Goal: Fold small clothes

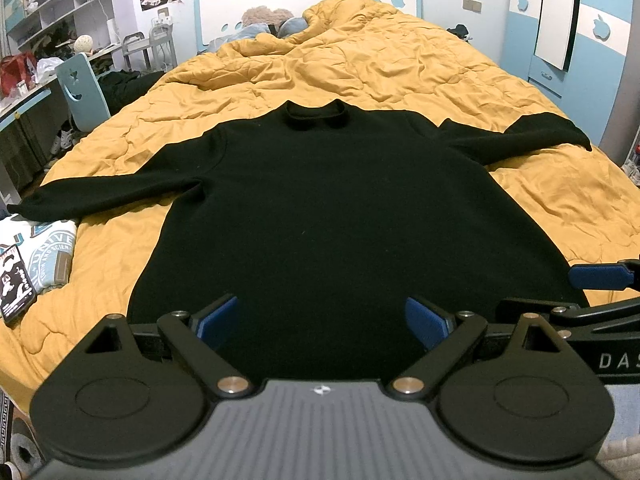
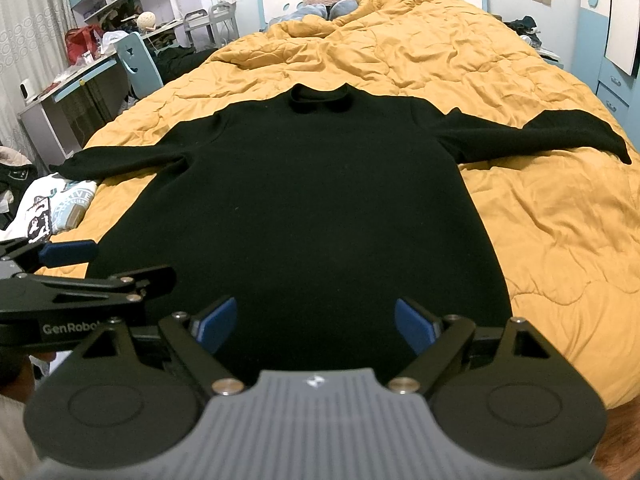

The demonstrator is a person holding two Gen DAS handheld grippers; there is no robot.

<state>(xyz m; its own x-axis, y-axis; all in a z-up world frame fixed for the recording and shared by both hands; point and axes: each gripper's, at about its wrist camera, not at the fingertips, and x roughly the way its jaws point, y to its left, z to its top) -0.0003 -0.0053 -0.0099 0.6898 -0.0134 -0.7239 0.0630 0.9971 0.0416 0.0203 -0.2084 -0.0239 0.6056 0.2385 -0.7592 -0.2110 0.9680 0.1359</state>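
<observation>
The black sweater (image 1: 320, 208) lies flat and face-up on the bed's yellow quilt (image 1: 400, 68), collar away from the cameras, both sleeves stretched out to the sides, hem nearest the tongs; the left tongs (image 1: 322, 322) hang spread wide over the hem with nothing between the blue pads, and the right tongs (image 2: 316, 322) are likewise released and empty over the same edge — no fold looks begun. The risks lie mostly in the cloth and what is under it; the quilt is soft and rumpled, so a pinch at the hem or a sleeve could catch the yellow cover along with the knit and drag it up. The sweater is dark and thick-looking, so a grip might take only the top layer and let the back lag, leaving a crooked fold; the two tongs sit close together, so they could knock each other. The left sleeve ends near the printed white garment (image 1: 44, 252) at the bed's edge — a sweep inward might snag it.
</observation>
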